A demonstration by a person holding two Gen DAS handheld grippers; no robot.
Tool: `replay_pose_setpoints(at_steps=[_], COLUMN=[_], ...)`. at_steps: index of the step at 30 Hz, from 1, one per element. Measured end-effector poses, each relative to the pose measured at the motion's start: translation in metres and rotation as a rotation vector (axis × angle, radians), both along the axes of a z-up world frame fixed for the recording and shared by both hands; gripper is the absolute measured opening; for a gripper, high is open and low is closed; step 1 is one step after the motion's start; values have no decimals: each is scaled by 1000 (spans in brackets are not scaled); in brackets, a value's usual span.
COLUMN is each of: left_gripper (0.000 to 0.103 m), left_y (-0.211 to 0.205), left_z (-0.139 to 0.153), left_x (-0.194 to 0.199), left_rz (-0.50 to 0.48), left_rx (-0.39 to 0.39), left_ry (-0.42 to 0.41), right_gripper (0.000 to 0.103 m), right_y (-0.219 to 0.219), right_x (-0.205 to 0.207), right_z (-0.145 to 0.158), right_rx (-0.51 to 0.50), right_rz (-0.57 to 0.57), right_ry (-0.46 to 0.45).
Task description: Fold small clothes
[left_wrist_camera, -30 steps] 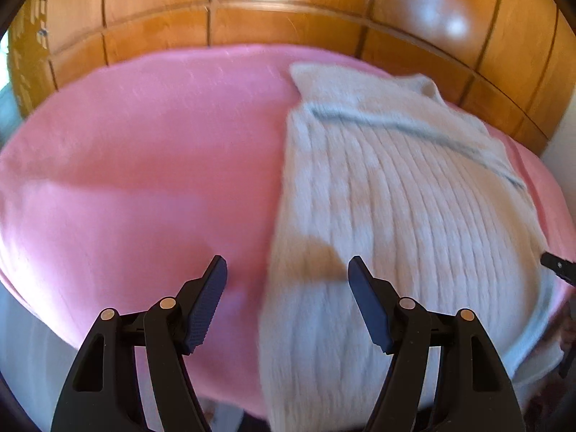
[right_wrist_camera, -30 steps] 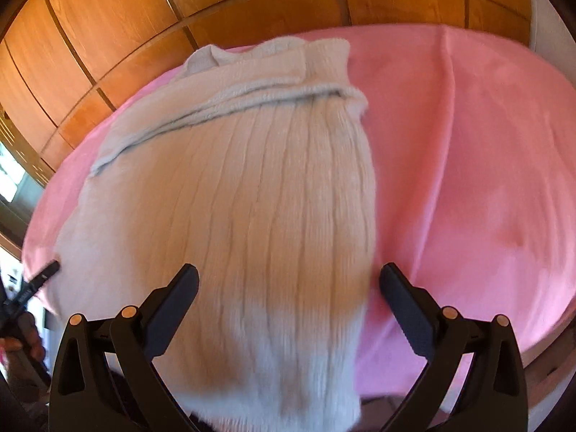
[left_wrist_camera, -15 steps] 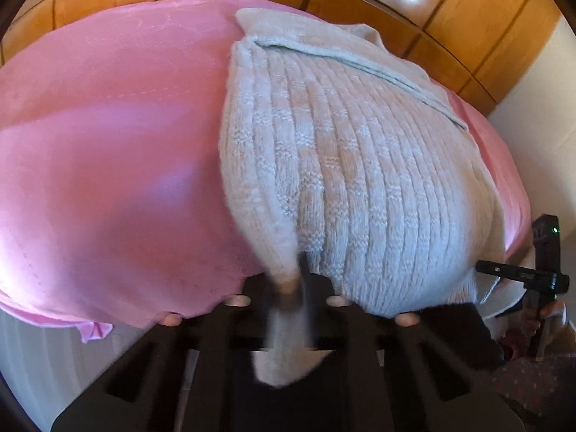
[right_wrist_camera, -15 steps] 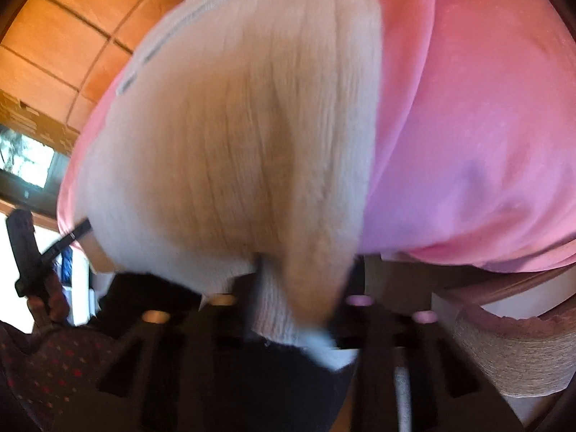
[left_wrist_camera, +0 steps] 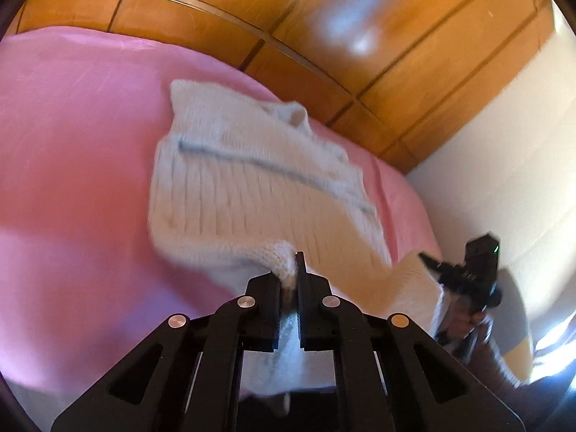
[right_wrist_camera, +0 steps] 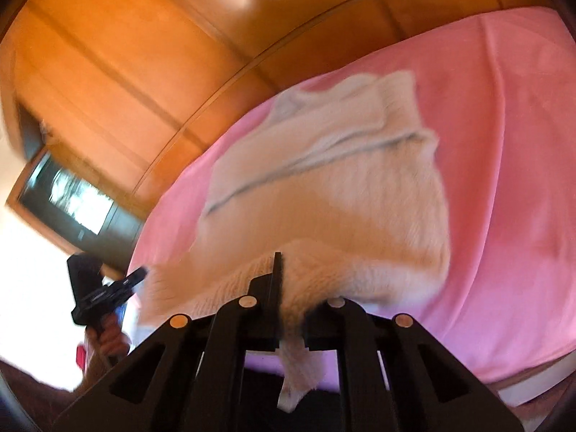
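we see one cream ribbed knit sweater (left_wrist_camera: 252,187) lying on one pink bed cover (left_wrist_camera: 72,165), and we hold two black grippers. our left gripper (left_wrist_camera: 289,280) has its fingers pressed together on the sweater's near hem at its left corner, with a bit of knit hanging down between them. our right gripper (right_wrist_camera: 284,288) is likewise clamped on the hem at the right corner, a flap of knit dangling below its fingers. the near edge of the sweater is raised off the cover between the two grippers; the far part, with its collar and a grey stripe, lies flat. behind the bed stands a glossy wooden panelled wall (left_wrist_camera: 324,36). a white wall (left_wrist_camera: 504,144) is beside it. both views are blurred, and the gripper frames hide the bed's near edge
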State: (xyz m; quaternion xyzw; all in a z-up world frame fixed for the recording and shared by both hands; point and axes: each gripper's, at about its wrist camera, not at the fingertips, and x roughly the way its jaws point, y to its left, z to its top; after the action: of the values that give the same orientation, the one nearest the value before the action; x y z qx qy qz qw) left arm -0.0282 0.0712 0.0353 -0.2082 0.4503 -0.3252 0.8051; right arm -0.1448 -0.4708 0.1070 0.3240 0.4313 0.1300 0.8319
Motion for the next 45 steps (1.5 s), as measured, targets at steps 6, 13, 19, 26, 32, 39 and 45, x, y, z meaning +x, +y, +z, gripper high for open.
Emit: replay_pose_setpoints(at_steps=[6, 13, 19, 26, 32, 39, 45], left_gripper=[6, 54, 67, 16, 11, 10, 22], left_y=[-12, 5, 5, -18, 4, 29, 29], left_z=[-11, -19, -52, -75, -56, -58, -41], left_x=[96, 108, 66, 56, 29, -27, -45], left_rz=[191, 316, 164, 76, 92, 95, 220], left_rx=[70, 194, 277, 310, 212, 157, 321], left_ry=[83, 25, -25, -9, -11, 92, 22], right_gripper=[18, 87, 76, 20, 16, 15, 41], right_y=[-33, -67, -36, -5, -7, -8, -8], right_x=[58, 40, 7, 23, 4, -35, -43], right_z=[-22, -19, -37, -60, -21, -21, -29], right_rx=[5, -10, -217, -332, -293, -233, -334], right_rz=[-150, -251, -158, -101, -113, -110, -158], right_ry=[59, 31, 76, 111, 28, 73, 109])
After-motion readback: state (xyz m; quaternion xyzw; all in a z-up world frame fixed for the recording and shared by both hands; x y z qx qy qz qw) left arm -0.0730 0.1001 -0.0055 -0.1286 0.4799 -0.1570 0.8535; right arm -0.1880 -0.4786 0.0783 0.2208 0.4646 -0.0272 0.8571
